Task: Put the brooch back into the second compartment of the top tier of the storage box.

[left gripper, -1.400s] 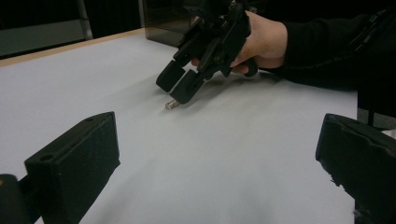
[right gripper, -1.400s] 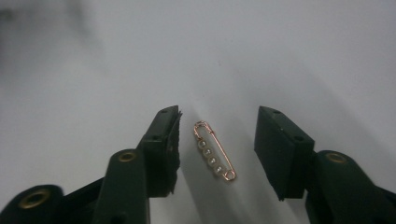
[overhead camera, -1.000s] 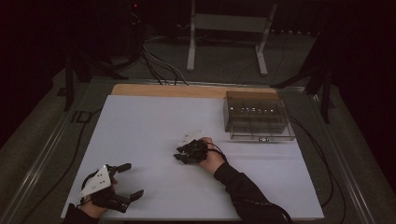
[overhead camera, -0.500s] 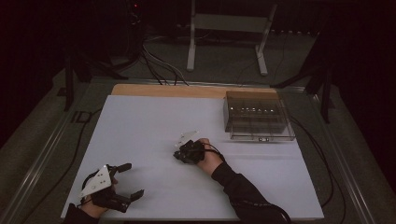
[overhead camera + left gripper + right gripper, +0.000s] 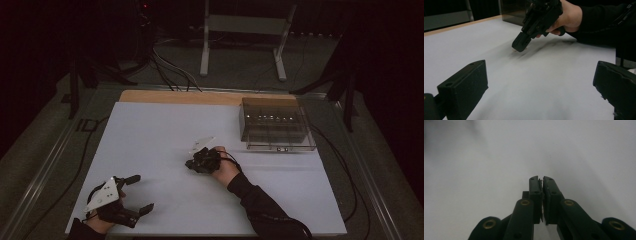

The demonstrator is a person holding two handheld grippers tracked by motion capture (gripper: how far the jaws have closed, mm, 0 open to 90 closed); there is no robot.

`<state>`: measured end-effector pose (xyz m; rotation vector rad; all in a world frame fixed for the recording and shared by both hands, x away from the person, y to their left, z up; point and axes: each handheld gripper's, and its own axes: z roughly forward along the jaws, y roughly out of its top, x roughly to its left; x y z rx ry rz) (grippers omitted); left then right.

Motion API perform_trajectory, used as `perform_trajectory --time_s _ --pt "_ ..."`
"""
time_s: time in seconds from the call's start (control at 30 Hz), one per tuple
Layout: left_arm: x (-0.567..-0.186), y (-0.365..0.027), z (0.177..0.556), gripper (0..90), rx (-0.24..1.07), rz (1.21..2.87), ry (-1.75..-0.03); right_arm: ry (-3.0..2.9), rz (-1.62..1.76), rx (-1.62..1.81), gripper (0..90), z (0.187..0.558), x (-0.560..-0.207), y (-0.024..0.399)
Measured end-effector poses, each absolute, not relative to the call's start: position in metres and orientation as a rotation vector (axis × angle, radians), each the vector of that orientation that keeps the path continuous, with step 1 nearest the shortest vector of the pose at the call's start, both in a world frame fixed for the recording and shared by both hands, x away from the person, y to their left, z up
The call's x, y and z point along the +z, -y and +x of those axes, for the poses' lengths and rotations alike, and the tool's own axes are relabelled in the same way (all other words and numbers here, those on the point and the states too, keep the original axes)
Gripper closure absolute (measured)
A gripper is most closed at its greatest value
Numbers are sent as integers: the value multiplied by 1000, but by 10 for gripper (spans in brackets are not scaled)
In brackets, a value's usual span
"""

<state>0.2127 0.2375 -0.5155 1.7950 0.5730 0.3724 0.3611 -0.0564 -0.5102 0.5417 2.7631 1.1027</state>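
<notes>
My right gripper (image 5: 190, 165) is near the middle of the white sheet (image 5: 150, 130), tilted down with its tip on the surface. In the left gripper view the right gripper (image 5: 520, 46) has a small pale piece (image 5: 514, 50) at its tip. In the right gripper view the jaws of the right gripper (image 5: 541, 179) are pressed together with a thin pale sliver between the pads. My left gripper (image 5: 142, 192) rests near the front left corner, open with nothing between its fingers. From its own camera the left gripper (image 5: 541, 82) shows two jaws spread wide over bare sheet.
A dark see-through compartment box (image 5: 275, 125) stands at the back right of the sheet. A wooden strip (image 5: 200, 96) runs along the far edge. Cables trail off the table's right side (image 5: 345, 165). A metal stand (image 5: 245, 35) is on the floor behind.
The right gripper's jaws have closed and its tip has settled slightly lower on the sheet. The left gripper has stayed put.
</notes>
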Motion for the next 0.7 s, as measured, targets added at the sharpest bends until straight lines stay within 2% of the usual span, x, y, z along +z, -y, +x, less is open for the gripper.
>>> perform_trajectory --time_s 0.7 --pt "-515 -236 213 6 375 1806 -568 -2735 516 1160 864 352 -473 70"
